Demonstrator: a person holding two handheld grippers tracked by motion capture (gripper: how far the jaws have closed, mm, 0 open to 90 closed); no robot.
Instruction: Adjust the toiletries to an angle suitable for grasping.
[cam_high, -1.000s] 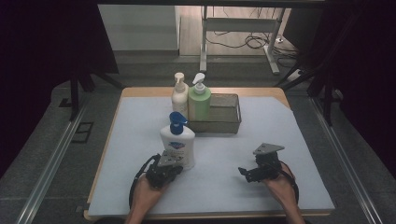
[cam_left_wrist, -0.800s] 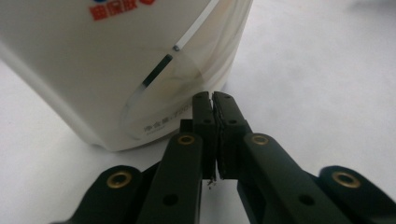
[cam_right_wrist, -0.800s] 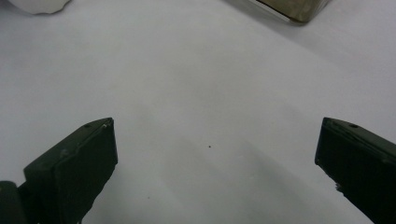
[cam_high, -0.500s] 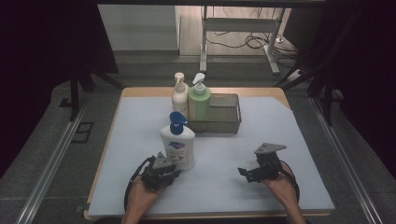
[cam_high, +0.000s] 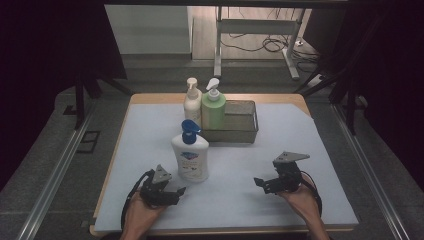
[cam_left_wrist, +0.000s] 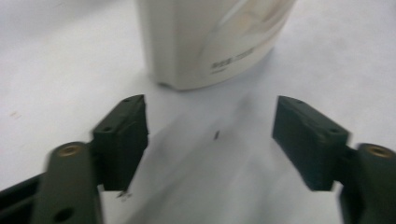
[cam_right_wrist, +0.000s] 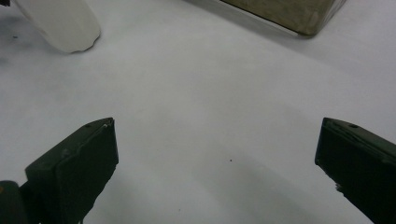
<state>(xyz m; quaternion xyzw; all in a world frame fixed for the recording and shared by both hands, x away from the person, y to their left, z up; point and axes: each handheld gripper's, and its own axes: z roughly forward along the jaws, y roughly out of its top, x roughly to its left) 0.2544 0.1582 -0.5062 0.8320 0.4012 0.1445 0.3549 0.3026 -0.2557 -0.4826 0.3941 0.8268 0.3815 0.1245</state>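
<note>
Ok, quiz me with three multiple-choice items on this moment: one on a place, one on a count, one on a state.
1. Where does the blue-capped bottle stand?
A. inside the tray
B. on the table, in front of the tray
C. lying by the right tool

2. How many pump bottles are on the table?
A. two
B. three
C. five

3. How is the left tool?
A. open, apart from the bottle
B. shut on the bottle
C. shut on the tray

Answers:
1 B: the high view shows it upright on the white table, nearer the person than the tray.
2 B: blue-capped bottle, cream bottle and green bottle.
3 A: the left gripper view shows its jaws spread, with bare table before the bottle.
</note>
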